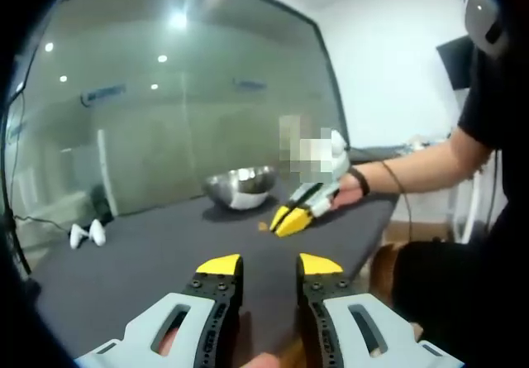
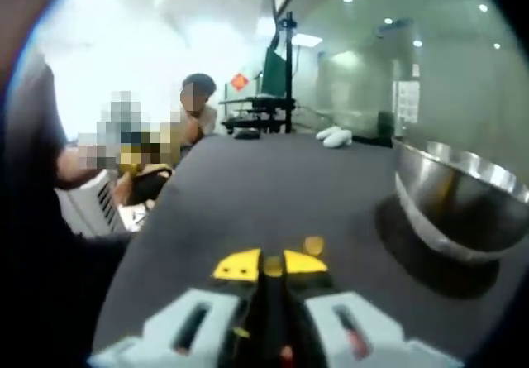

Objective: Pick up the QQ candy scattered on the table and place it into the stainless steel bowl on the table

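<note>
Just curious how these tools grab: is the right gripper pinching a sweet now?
Yes. The right gripper's yellow fingers are closed on a small candy; another candy lies loose on the table.

No text can be read. The glass wall (image 1: pixel 182 112) in the left gripper view carries bluish lettering too blurred to make out. A small red diamond sign (image 2: pixel 239 81) hangs in the right gripper view's background, its mark illegible.

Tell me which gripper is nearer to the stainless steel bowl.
Right. The right gripper is down on the table just beside the stainless steel bowl, closed on a candy. The left gripper hangs back at the table's near end, open.
</note>
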